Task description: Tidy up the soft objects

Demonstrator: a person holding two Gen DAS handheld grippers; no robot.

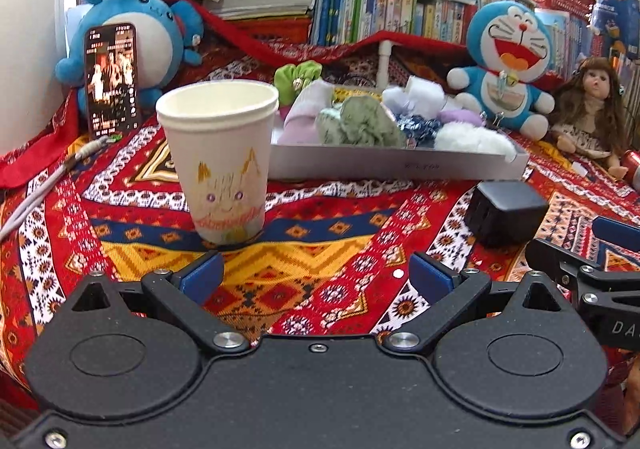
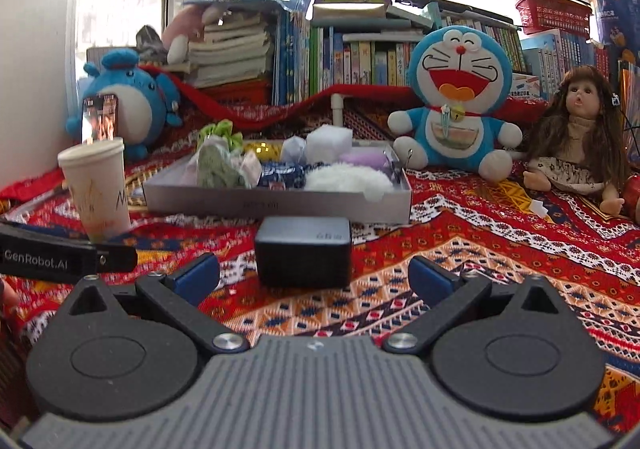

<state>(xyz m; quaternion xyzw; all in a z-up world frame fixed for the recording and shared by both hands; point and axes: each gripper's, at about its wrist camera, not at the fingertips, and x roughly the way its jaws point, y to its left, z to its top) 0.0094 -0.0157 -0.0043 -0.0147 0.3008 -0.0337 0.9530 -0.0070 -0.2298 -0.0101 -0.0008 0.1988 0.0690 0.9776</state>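
Note:
A shallow grey tray [image 1: 400, 167] [image 2: 276, 203] holds several soft items: a sage green scrunchie [image 1: 366, 121] [image 2: 218, 165], a lilac cloth [image 1: 306, 115], a white fluffy piece [image 1: 472, 139] [image 2: 346, 177] and a blue patterned scrunchie [image 1: 418, 129] [image 2: 280, 173]. A lime green scrunchie [image 1: 298, 75] [image 2: 218, 129] lies behind the tray's far left corner. My left gripper [image 1: 316, 275] is open and empty, low over the cloth, just short of a paper cup [image 1: 222, 157] [image 2: 98, 189]. My right gripper [image 2: 314, 275] is open and empty, with a black box [image 2: 304, 253] [image 1: 506, 211] just ahead between its fingers.
A phone [image 1: 112, 77] leans on a blue plush [image 1: 152, 29] at the back left, with a cable [image 1: 48, 177] trailing forward. A Doraemon plush [image 2: 456, 101] and a doll [image 2: 580, 133] sit at the back right. Books [image 2: 352, 61] line the rear. A patterned red cloth [image 1: 320, 249] covers the surface.

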